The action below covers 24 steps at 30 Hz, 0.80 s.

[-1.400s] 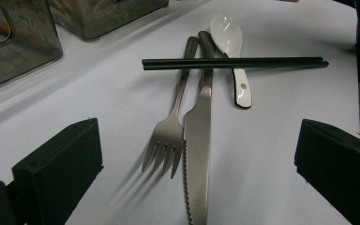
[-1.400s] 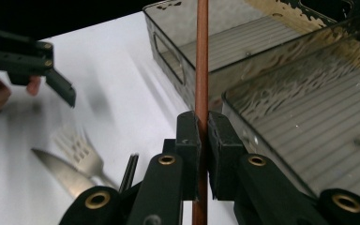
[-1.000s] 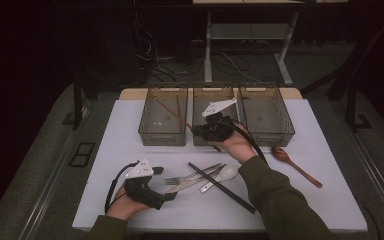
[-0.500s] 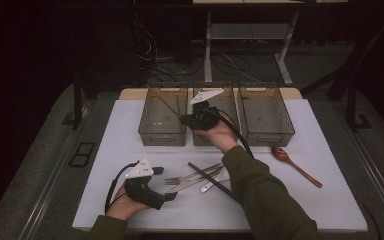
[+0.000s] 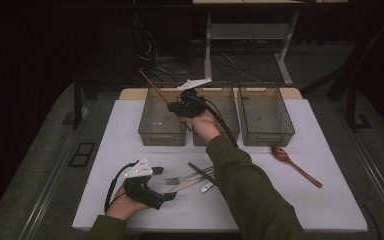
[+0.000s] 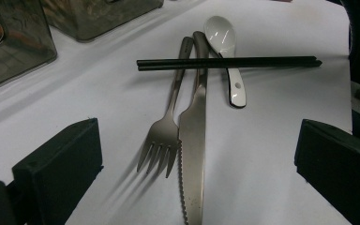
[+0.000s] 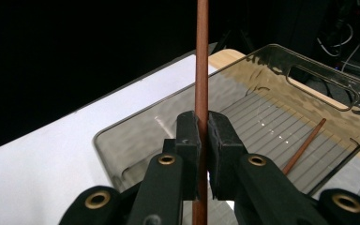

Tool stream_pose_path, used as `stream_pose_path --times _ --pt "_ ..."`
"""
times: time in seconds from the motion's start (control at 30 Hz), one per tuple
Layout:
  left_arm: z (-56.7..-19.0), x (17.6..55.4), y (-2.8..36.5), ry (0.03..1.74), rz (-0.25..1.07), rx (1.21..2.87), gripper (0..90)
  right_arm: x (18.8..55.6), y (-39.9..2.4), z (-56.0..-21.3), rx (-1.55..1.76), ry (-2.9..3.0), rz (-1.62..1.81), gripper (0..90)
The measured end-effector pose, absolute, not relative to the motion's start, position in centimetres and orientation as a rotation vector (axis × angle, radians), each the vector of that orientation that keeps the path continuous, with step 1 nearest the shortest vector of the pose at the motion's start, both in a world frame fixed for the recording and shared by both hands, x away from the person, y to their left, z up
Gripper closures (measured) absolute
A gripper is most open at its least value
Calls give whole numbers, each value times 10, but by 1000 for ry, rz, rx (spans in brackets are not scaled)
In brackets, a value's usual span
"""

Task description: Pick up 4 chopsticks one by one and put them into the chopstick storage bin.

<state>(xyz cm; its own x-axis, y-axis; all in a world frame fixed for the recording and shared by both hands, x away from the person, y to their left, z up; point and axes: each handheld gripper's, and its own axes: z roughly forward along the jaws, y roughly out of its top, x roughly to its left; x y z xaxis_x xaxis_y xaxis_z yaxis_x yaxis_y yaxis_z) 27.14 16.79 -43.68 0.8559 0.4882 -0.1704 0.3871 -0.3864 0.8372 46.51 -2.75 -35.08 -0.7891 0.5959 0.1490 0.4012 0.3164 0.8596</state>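
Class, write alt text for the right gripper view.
The right gripper, jaws shut, holds a brown wooden chopstick upright above a clear plastic bin. A second brown chopstick already lies slanted on the bin's ribbed floor, on the white table.

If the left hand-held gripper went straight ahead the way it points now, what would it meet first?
Probably the fork and knife, lying side by side on the white table between the open left hand-held gripper jaws; depth is uncertain.

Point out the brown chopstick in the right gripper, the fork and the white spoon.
brown chopstick (image 7: 201, 56), right gripper view, shaft above the jaws.
fork (image 6: 161, 140), left gripper view, base of tines.
white spoon (image 6: 220, 33), left gripper view, bowl.
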Motion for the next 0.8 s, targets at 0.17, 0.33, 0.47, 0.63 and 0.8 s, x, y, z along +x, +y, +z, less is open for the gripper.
stream_pose_path --times 0.17,0.33,0.47,0.63,0.8 --pt "-437 271 168 643 124 2017 3 473 -17 -357 943 2372 1456 835" --pt "-437 272 168 634 126 2022 3 478 -10 -360 959 2358 1474 835" --pt "-437 272 168 634 122 2023 3 480 -4 -366 976 2380 1462 835" --pt "-436 271 168 632 120 2021 3 483 5 -378 1013 2436 1388 834" --pt "-436 271 168 629 118 2022 3 485 11 -387 1050 2519 1253 761"
